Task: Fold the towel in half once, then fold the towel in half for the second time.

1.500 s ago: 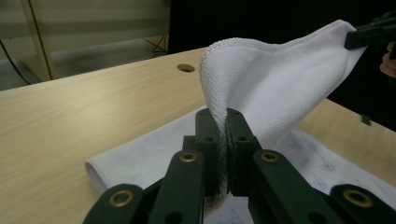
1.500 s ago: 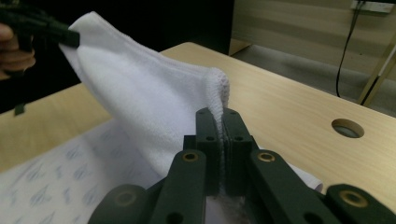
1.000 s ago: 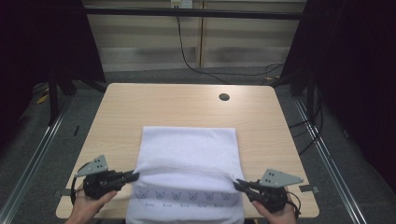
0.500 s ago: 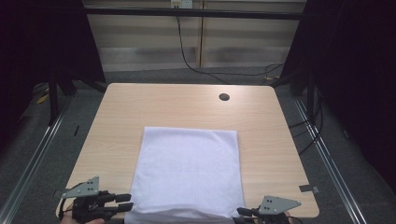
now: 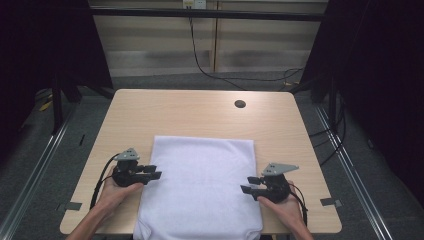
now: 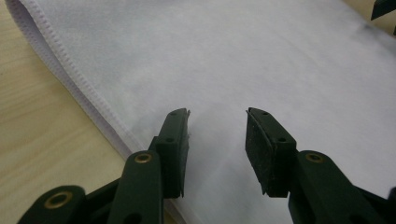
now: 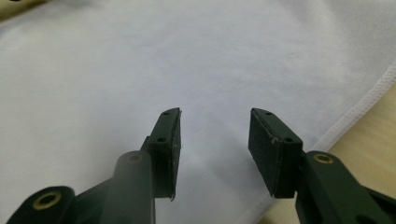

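One white cloth (image 5: 200, 185), folded flat, lies on the near half of the one table (image 5: 200, 112), its near edge at the table's front. Two grippers: left gripper (image 5: 152, 172) at the cloth's left edge, right gripper (image 5: 249, 184) at its right edge. Both sets of jaws have just been opening and stand apart, nothing between them, cloth beneath.

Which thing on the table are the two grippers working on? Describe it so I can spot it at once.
On the light wooden table, look at the near half, between the left gripper and the right gripper. There lies a folded white cloth, flat, overhanging the near edge. It is the only fabric there, with a stitched hem along its sides.
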Motion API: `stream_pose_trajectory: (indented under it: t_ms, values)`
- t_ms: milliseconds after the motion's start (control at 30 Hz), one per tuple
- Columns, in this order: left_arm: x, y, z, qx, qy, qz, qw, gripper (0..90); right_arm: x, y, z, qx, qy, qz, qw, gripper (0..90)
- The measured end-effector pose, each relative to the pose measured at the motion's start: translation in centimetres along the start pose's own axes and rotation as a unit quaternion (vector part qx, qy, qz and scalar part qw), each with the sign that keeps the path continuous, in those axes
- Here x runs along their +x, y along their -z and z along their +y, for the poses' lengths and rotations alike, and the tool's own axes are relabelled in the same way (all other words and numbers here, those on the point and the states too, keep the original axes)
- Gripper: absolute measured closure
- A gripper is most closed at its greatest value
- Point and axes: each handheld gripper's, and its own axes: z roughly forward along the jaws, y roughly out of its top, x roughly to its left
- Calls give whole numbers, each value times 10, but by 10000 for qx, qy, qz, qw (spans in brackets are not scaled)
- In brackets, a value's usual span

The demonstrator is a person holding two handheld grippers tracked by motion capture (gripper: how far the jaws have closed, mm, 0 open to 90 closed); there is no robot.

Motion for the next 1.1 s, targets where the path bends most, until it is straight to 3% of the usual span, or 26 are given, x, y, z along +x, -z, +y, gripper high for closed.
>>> stream_pose_trajectory:
  t_ms: [33,133,200,267,333,400,500,567,767,833,900,1000,1100]
  values:
    - [1,-2,-1,-92,-27,2,10000,609,-5,-7,2,62,4,-154,9999,523]
    - [1,0,-2,-66,-160,37,9998,624,-16,-21,6,146,-84,-301,9994,526]
    - [0,1,-3,-65,-127,76,9999,625,-18,-25,7,46,-186,-261,9995,511]
    - [-4,3,-5,-32,-174,152,9997,625,-15,-24,7,111,-166,-312,9993,501]
    - [-9,6,-8,3,-131,97,9999,624,-11,-21,5,173,-93,-343,9992,501]
    - [-14,10,-14,2,-172,16,9999,626,-8,-18,2,215,-98,-303,9993,501]
    - [-22,18,-24,-15,-56,-155,9999,630,-2,-13,-3,240,-88,-233,9994,501]
    - [-27,24,-30,41,-140,-140,9998,636,4,-9,-6,260,-28,-192,9995,500]
    - [-37,37,-37,140,-79,-284,9995,594,22,1,-14,432,-6,52,9991,492]
    - [-34,38,-32,23,-84,-182,9998,569,21,4,-11,442,54,108,9989,474]
    - [-26,38,-21,-112,-136,-23,9998,538,13,6,-3,240,57,41,9997,456]
    - [-7,32,0,-291,-65,263,9992,493,-8,1,16,82,57,-178,9998,423]
    - [13,23,13,-396,99,380,9984,467,-33,-12,34,4,-70,-319,9995,395]
